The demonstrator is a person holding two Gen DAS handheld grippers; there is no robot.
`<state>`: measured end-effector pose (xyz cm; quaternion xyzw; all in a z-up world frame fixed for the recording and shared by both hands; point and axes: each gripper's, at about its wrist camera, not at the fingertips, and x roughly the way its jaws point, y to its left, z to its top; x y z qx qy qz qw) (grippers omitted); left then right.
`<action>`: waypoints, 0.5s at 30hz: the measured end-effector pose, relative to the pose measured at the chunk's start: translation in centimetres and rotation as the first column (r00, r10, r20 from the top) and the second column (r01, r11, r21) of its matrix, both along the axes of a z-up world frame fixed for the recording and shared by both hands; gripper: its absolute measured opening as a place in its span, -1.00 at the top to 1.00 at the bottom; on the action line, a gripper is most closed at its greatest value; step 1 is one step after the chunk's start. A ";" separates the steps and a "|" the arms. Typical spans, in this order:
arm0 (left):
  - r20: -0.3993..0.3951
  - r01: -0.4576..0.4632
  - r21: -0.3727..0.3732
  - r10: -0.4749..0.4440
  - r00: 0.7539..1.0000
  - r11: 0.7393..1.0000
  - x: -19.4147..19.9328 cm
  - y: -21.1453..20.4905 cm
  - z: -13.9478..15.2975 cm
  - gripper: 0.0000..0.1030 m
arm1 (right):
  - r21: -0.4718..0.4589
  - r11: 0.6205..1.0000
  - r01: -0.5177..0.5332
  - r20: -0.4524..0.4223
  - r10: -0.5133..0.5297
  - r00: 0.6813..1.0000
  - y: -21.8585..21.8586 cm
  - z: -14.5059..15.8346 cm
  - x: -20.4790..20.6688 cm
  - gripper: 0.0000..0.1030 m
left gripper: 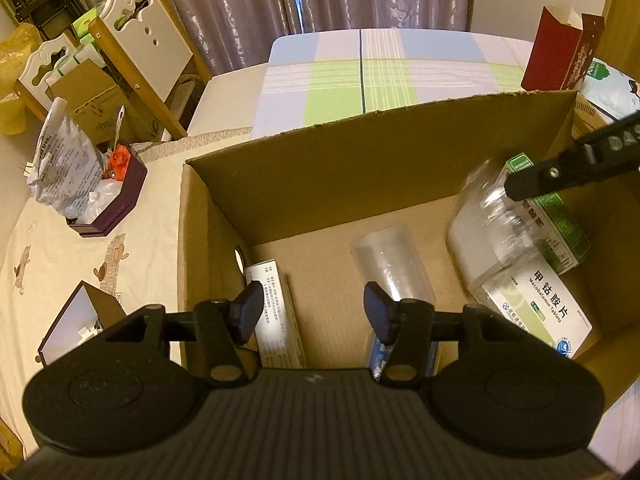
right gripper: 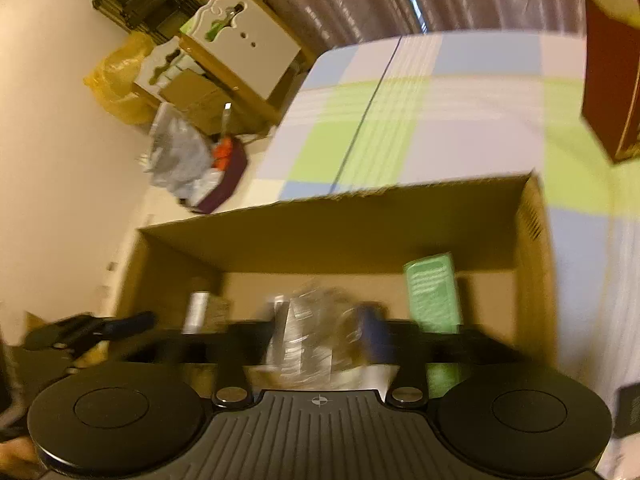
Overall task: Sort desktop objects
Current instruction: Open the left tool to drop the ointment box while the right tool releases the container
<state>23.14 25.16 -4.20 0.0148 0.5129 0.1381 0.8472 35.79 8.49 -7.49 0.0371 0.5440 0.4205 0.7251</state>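
Left wrist view, left gripper (left gripper: 313, 304) open and empty over cardboard box (left gripper: 320, 184), right gripper (right gripper: 320, 332) open, blurred clear bottle (left gripper: 492, 232) at frame right.

warm, yellowish indoor light tints both views. the left wrist view is mostly sharp, though the clear plastic jar (left gripper: 490, 232) is smeared by motion blur. inside the open brown cardboard box (left gripper: 320, 168) the near walls sit in shadow. the right wrist view is blurred throughout, worst around the crumpled clear plastic (right gripper: 316, 328) in the middle. fisheye distortion bends the checked pastel cloth (right gripper: 440, 120) and darkens the corners of both views.
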 end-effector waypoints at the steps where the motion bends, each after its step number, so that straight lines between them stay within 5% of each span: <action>1: 0.000 0.001 0.000 -0.001 1.000 1.000 0.0 0.0 0.0 -0.02 | 0.002 1.000 -0.001 0.015 0.001 1.000 -0.1 0.2 -0.1 -0.40; 11: -0.002 0.008 -0.005 -0.008 1.000 1.000 -0.2 -0.3 0.0 -0.05 | -0.088 0.993 -0.084 0.045 0.088 0.995 -0.2 0.7 -2.3 -0.38; 13: -0.001 0.011 -0.004 -0.011 1.000 1.000 -0.3 -0.4 0.0 -0.06 | -0.100 0.990 -0.095 0.049 0.100 0.994 -0.2 0.7 -2.6 0.06; 15: -0.001 0.010 -0.004 -0.010 1.000 1.000 -0.3 -0.4 0.0 -0.06 | -0.103 0.990 -0.098 0.046 0.104 0.994 -0.3 0.6 -2.7 0.06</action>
